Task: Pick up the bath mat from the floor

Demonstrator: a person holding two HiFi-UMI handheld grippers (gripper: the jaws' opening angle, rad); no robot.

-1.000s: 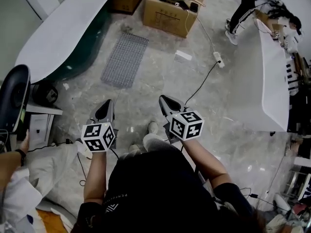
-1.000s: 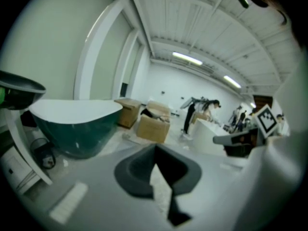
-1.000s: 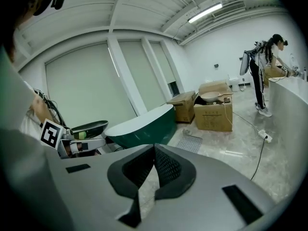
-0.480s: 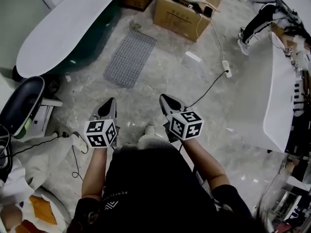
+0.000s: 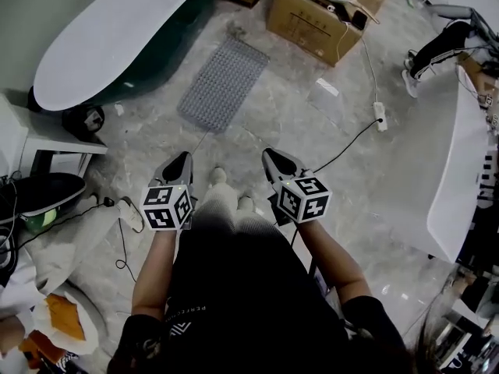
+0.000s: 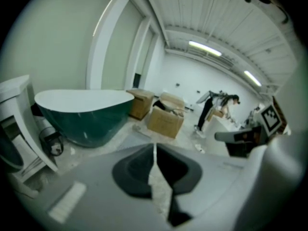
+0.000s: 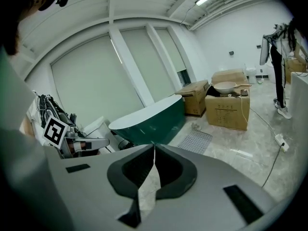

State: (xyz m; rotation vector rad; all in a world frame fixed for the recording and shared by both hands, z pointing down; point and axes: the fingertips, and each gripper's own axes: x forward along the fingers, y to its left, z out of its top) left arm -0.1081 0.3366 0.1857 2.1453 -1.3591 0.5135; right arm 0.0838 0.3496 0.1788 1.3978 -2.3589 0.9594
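The bath mat [image 5: 222, 84], a grey gridded rectangle, lies flat on the marble floor beside the bathtub; it also shows in the right gripper view [image 7: 195, 142]. My left gripper [image 5: 182, 159] hangs above the floor, well short of the mat's near end. Its tips still meet at a thin seam [image 6: 154, 146] as the jaws start opening, and nothing is between them. My right gripper [image 5: 270, 156] is level with it to the right, shut and empty [image 7: 154, 146]. The person's shoes [image 5: 219, 177] stand between the two grippers.
A dark green bathtub with a white rim [image 5: 117, 37] runs along the mat's left. Cardboard boxes [image 5: 316, 23] stand beyond it. A power strip and black cable [image 5: 380, 114] lie at the right, near a white counter [image 5: 456, 170]. Another person [image 5: 438, 44] bends at the far right.
The person has stepped forward: the mat, tub and boxes sit nearer the grippers in the head view. Both grippers keep their pose, jaws together.
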